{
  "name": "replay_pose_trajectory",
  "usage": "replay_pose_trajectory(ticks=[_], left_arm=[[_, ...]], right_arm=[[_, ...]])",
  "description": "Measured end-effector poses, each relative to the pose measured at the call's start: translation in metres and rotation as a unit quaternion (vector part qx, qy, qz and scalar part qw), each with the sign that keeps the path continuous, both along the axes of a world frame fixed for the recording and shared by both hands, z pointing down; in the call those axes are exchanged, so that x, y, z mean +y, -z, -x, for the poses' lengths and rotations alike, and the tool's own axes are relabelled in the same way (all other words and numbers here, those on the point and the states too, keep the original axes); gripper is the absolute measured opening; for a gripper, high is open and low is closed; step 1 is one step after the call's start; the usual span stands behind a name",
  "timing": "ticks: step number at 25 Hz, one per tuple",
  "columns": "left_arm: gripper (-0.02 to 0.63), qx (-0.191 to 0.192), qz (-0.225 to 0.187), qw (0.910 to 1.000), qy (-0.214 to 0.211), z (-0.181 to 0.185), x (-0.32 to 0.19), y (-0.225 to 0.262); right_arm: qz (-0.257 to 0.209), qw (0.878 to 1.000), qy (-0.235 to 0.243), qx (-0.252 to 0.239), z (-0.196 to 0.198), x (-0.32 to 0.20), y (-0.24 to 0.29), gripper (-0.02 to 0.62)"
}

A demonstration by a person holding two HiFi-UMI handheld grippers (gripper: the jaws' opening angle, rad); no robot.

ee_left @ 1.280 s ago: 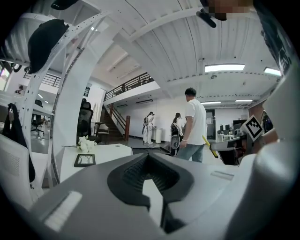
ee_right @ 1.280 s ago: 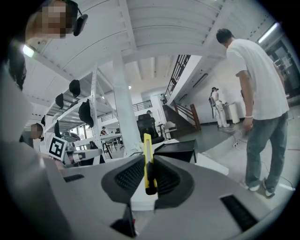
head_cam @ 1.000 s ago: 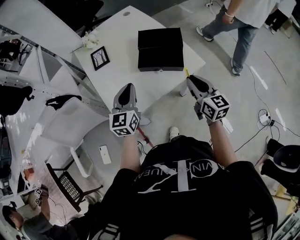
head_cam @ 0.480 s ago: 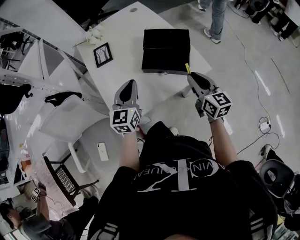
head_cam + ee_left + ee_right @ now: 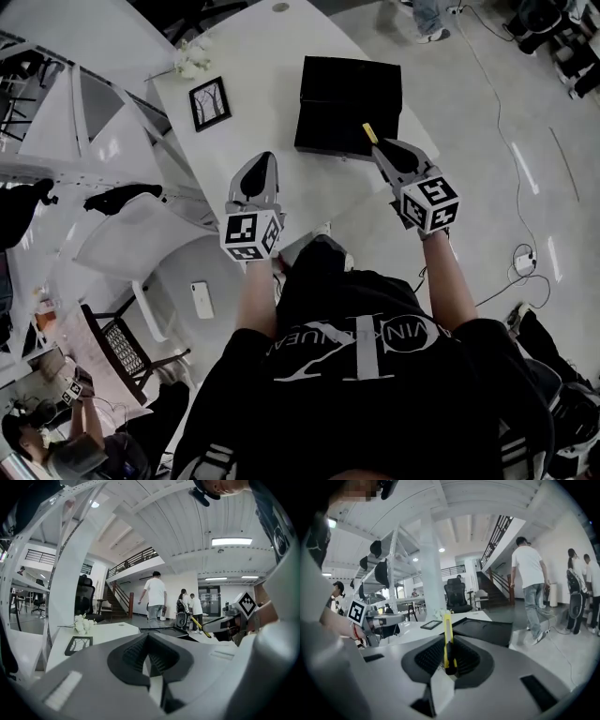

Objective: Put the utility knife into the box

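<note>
A black box (image 5: 347, 103) lies on the white table (image 5: 253, 66), its lid folded back flat. My right gripper (image 5: 386, 150) is shut on a yellow utility knife (image 5: 369, 133), whose tip reaches over the box's near right edge. In the right gripper view the knife (image 5: 447, 637) stands upright between the jaws, with the box (image 5: 485, 631) just beyond. My left gripper (image 5: 255, 171) hovers over the table's near part, left of the box, shut with nothing in it. The left gripper view shows its closed jaws, the box (image 5: 161, 630) and the knife (image 5: 199, 626) to the right.
A small black picture frame (image 5: 209, 101) and white flowers (image 5: 192, 61) sit on the table's far left. A white chair (image 5: 131, 239) stands left of the person, and a phone (image 5: 201, 299) lies on the floor. People (image 5: 532, 585) stand beyond the table, and cables (image 5: 520, 262) trail at right.
Both grippers have moved forward toward the table. The knife in the right gripper went from beside the box's near corner to over its near edge. The bystander has walked off.
</note>
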State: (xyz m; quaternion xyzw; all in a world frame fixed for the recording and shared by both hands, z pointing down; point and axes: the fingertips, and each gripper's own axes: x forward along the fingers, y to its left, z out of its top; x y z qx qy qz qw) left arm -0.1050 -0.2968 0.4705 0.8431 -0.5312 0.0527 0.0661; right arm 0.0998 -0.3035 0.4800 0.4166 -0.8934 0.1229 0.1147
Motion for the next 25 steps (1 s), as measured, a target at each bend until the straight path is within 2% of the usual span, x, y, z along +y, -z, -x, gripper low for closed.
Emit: replay_pose_trajectory(ticks=[6, 11, 19, 25], left_arm=[[0.011, 0.002, -0.001, 1.0, -0.003, 0.005, -0.035, 0.001], [0.011, 0.003, 0.0, 1.0, -0.006, 0.006, -0.057, 0.001], [0.011, 0.004, 0.018, 0.9997, -0.018, 0.003, -0.08, -0.015], [0.011, 0.006, 0.033, 0.9992, -0.022, 0.003, -0.092, -0.029]], right_arm=[[0.026, 0.998, 0.035, 0.049, 0.02, -0.029, -0.015, 0.069], [0.056, 0.991, 0.07, 0.102, 0.034, -0.044, -0.031, 0.069], [0.113, 0.965, 0.142, 0.191, 0.058, -0.054, -0.067, 0.069], [0.128, 0.947, 0.178, 0.233, 0.07, -0.061, -0.086, 0.069]])
